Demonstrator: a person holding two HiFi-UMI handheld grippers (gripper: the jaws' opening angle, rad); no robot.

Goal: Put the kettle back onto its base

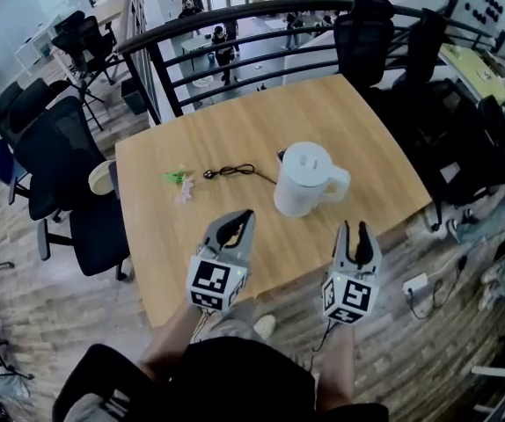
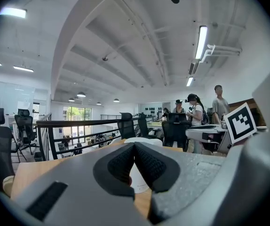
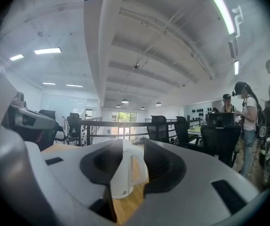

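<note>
1. Surface (image 1: pixel 191 262): stretches out ahead of both hand-held grippers.
2. Kettle (image 1: pixel 308 178): upright, ahead of and well apart from both, handle toward the right one's side. Can't see the base; I'd guess it's underneath.
3. Right hand-held gripper (image 1: pixel 355 229): jaws apart, nothing in them. Left hand-held gripper (image 1: pixel 245 216): jaws together, empty.
4. Cord (image 1: pixel 239 169): runs in under the kettle. If it needs reseating, grab the handle, keep it level and don't snag the cord.
</note>
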